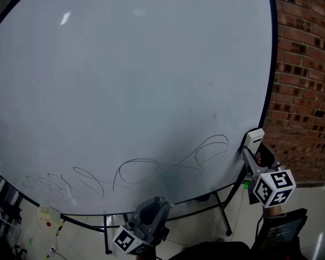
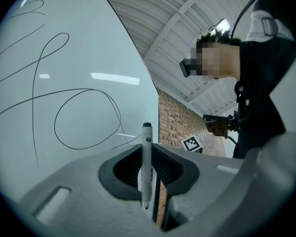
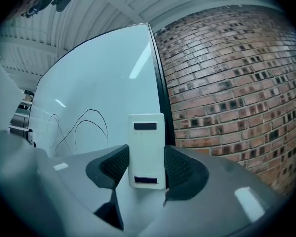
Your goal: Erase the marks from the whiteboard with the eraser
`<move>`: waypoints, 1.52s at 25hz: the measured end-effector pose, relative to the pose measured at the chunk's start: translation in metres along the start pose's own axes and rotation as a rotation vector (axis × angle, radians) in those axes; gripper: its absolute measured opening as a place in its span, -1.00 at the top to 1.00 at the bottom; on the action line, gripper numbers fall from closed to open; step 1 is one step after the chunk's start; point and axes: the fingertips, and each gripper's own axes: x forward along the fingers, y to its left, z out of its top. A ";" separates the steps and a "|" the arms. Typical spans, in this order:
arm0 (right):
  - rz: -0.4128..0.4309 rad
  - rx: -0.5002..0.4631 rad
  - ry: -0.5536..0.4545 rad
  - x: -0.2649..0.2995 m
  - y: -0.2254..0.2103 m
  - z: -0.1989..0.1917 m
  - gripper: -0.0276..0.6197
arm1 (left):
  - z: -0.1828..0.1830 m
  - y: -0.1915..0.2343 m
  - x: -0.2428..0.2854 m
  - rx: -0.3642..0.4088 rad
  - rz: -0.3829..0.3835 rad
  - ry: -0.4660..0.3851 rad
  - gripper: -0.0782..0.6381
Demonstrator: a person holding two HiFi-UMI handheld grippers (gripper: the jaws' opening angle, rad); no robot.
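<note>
Eraser [image 3: 147, 142] clamped in my right gripper [image 3: 146, 169] beside the whiteboard [image 1: 130, 80] edge, marker [image 2: 146, 152] pinched in my left gripper [image 2: 147, 174]; marks [image 1: 135, 173] sit low, and a tilted pad may skip them.

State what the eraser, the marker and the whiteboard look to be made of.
Eraser: seemingly hard plastic, off-white and matte, with crisp flat faces and two dark bars.
Marker: likely smooth plastic, a white barrel with a dark end and printed lettering.
Whiteboard: a glossy coated panel showing bright light reflections. The core material cannot be told.
</note>
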 end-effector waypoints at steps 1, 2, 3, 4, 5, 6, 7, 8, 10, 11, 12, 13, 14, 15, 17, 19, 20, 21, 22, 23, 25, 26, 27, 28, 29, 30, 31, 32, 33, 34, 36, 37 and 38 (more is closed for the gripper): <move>0.000 0.003 -0.002 -0.001 0.001 0.001 0.22 | 0.000 0.000 0.000 0.001 0.001 0.000 0.61; 0.005 0.003 -0.007 -0.001 0.004 0.003 0.22 | 0.000 -0.001 -0.001 0.002 0.003 0.001 0.61; 0.013 0.001 -0.017 -0.001 0.009 0.007 0.22 | 0.000 0.000 -0.002 0.003 0.005 0.002 0.61; 0.021 -0.008 -0.028 -0.001 0.014 0.013 0.22 | -0.001 0.001 -0.003 0.003 0.009 0.004 0.61; 0.028 -0.020 -0.040 -0.001 0.020 0.019 0.22 | -0.001 0.002 -0.003 0.002 0.013 0.004 0.61; 0.036 -0.031 -0.051 0.000 0.025 0.025 0.22 | -0.001 0.002 -0.004 0.002 0.016 0.004 0.61; 0.045 -0.035 -0.062 -0.001 0.030 0.030 0.22 | -0.001 0.003 -0.004 0.002 0.019 0.003 0.61; 0.054 -0.036 -0.071 -0.001 0.034 0.033 0.22 | -0.001 0.003 -0.005 0.003 0.022 0.002 0.61; 0.060 -0.036 -0.085 -0.002 0.037 0.036 0.22 | 0.000 0.005 -0.007 0.005 0.025 0.002 0.61; 0.058 -0.035 -0.090 -0.002 0.038 0.036 0.22 | 0.000 0.006 -0.006 0.005 0.026 0.002 0.61; 0.056 -0.037 -0.093 -0.002 0.039 0.036 0.22 | 0.000 0.006 -0.006 0.005 0.026 0.002 0.61; 0.055 -0.044 -0.095 -0.002 0.041 0.034 0.22 | 0.000 0.007 -0.005 0.003 0.026 0.004 0.61; 0.060 -0.049 -0.091 -0.001 0.045 0.030 0.22 | 0.000 0.008 -0.004 0.002 0.026 0.006 0.61; 0.073 -0.048 -0.081 0.000 0.051 0.023 0.22 | -0.001 0.008 -0.003 0.001 0.025 0.008 0.61; 0.105 -0.031 -0.047 0.001 0.065 0.001 0.22 | -0.003 0.007 0.000 -0.001 0.020 0.013 0.61; 0.127 -0.008 0.005 0.002 0.073 -0.033 0.22 | -0.004 0.006 0.003 -0.003 0.011 0.016 0.61; 0.138 0.010 0.041 0.003 0.074 -0.054 0.22 | -0.004 0.006 0.004 -0.004 0.008 0.019 0.61; 0.148 0.027 0.081 0.004 0.075 -0.077 0.22 | -0.005 0.006 0.004 -0.003 0.007 0.022 0.61; 0.155 0.037 0.120 0.005 0.074 -0.099 0.22 | -0.005 0.006 0.004 -0.003 0.008 0.025 0.61; 0.160 0.041 0.157 0.006 0.074 -0.118 0.22 | -0.006 0.007 0.005 -0.003 0.008 0.028 0.61; 0.168 0.047 0.215 0.006 0.075 -0.143 0.22 | -0.006 0.006 0.007 -0.004 0.004 0.030 0.61; 0.174 0.051 0.234 0.006 0.076 -0.150 0.22 | -0.006 0.005 0.008 -0.004 0.001 0.030 0.61; 0.181 0.054 0.245 0.005 0.077 -0.153 0.22 | -0.007 0.004 0.008 -0.003 -0.002 0.031 0.61; 0.188 0.052 0.251 0.005 0.077 -0.154 0.22 | -0.007 0.004 0.009 -0.002 -0.004 0.033 0.61; 0.192 0.046 0.256 0.005 0.077 -0.154 0.22 | -0.007 0.003 0.009 -0.001 -0.006 0.033 0.61; 0.193 0.039 0.260 0.004 0.077 -0.152 0.22 | -0.007 0.003 0.010 0.000 -0.008 0.034 0.61; 0.192 0.030 0.259 0.004 0.075 -0.150 0.22 | -0.007 0.002 0.010 0.002 -0.010 0.033 0.61; 0.189 0.024 0.249 0.004 0.073 -0.144 0.22 | -0.006 0.002 0.011 0.003 -0.011 0.033 0.61; 0.182 0.021 0.228 0.004 0.069 -0.135 0.22 | -0.006 0.001 0.011 0.004 -0.013 0.032 0.61; 0.174 0.021 0.200 0.004 0.064 -0.122 0.22 | -0.006 0.001 0.012 0.006 -0.014 0.031 0.61; 0.153 0.018 0.136 0.004 0.052 -0.091 0.22 | -0.005 0.001 0.012 0.009 -0.014 0.028 0.61; 0.138 0.015 0.104 0.002 0.045 -0.077 0.22 | -0.005 0.001 0.012 0.011 -0.013 0.027 0.61; 0.118 0.014 0.072 0.001 0.036 -0.063 0.22 | -0.004 0.001 0.010 0.012 -0.011 0.027 0.61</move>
